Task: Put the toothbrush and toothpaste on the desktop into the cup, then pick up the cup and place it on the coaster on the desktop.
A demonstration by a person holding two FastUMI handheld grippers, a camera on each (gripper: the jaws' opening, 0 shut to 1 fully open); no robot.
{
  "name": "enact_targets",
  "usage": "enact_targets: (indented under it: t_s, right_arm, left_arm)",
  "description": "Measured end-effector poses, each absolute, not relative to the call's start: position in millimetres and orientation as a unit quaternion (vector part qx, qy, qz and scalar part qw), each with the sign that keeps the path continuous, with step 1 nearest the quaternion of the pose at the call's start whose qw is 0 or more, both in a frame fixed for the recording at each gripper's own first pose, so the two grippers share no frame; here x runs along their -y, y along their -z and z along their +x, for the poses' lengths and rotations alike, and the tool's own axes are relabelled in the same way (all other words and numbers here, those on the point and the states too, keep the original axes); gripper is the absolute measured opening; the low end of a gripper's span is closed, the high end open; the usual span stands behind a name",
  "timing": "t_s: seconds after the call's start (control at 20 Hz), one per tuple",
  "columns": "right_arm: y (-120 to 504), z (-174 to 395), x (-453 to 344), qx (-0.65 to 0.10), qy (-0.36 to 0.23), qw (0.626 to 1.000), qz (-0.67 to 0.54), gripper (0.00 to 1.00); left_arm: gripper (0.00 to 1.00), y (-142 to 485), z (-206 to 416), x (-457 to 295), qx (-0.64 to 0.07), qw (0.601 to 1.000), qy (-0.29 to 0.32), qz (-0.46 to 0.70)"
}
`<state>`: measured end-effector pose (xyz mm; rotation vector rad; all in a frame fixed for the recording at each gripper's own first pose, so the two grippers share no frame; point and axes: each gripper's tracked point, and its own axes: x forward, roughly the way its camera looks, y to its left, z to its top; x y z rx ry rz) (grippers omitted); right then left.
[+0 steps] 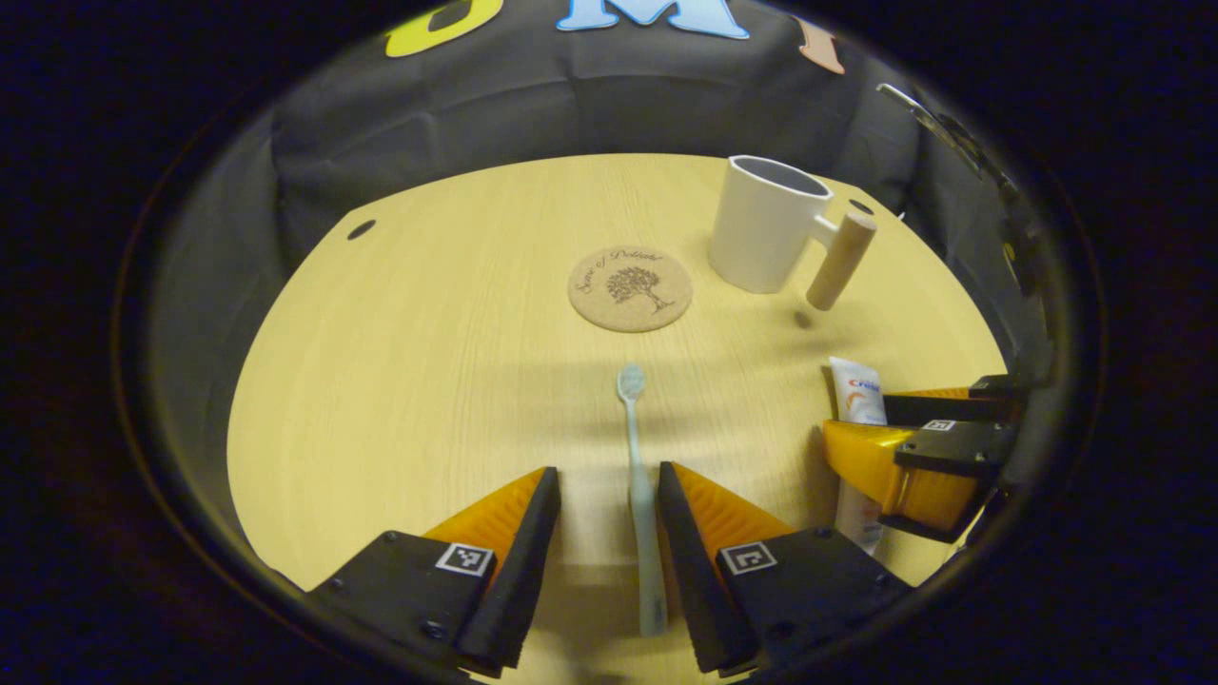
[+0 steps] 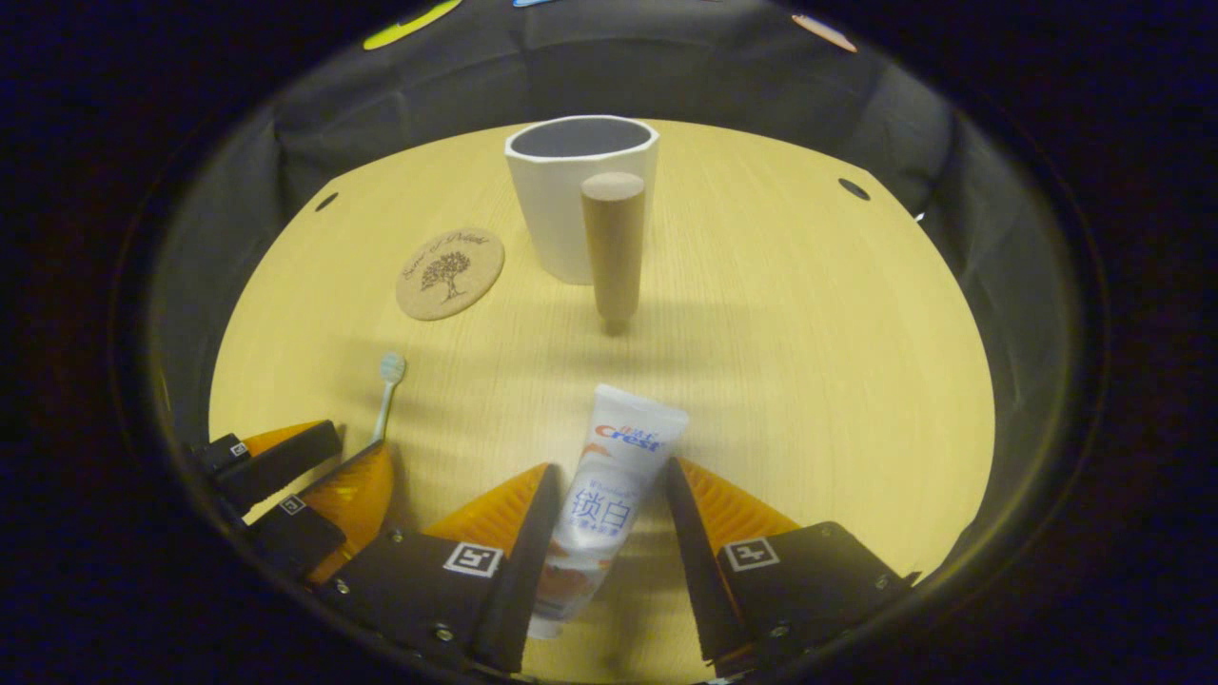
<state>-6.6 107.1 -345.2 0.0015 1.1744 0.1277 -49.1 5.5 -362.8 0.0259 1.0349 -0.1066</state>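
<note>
Both hand-held grippers apart: left [image 1: 607,495] straddles toothbrush [image 1: 639,476], right [image 2: 609,490] straddles toothpaste [image 2: 604,495]; cup [image 2: 576,195], coaster [image 2: 450,273] beyond.

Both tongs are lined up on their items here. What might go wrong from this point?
1. The toothbrush sits nearer the left tongs' right finger, so closing may nudge it aside.
2. The toothpaste lies slanted between the right tongs and could twist when squeezed.
3. The two tongs work close together and may bump when carrying both items to the cup.
</note>
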Motion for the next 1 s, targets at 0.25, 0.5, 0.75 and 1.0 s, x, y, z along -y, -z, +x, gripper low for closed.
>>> enact_targets:
  t_s: [0.25, 0.5, 0.75, 1.0]
  right_arm:
    - [345, -12, -108, -0.586, -0.038, 0.809, 0.024, 0.31]
    - [341, -14, -111, -0.583, -0.055, 0.809, 0.045, 0.13]
    - [337, -14, -113, -0.57, -0.062, 0.814, 0.096, 0.04]
    - [334, -13, -108, -0.566, -0.064, 0.815, 0.107, 0.04]
  left_arm:
    - [0.4, 363, -45, -6, -0.493, 0.868, 0.055, 0.03]
    - [0.1, 363, -42, -5, -0.505, 0.861, 0.041, 0.041]
    - [0.08, 363, -39, -4, -0.485, 0.873, 0.038, 0.024]
    - [0.08, 350, -32, -2, -0.456, 0.889, 0.05, 0.018]
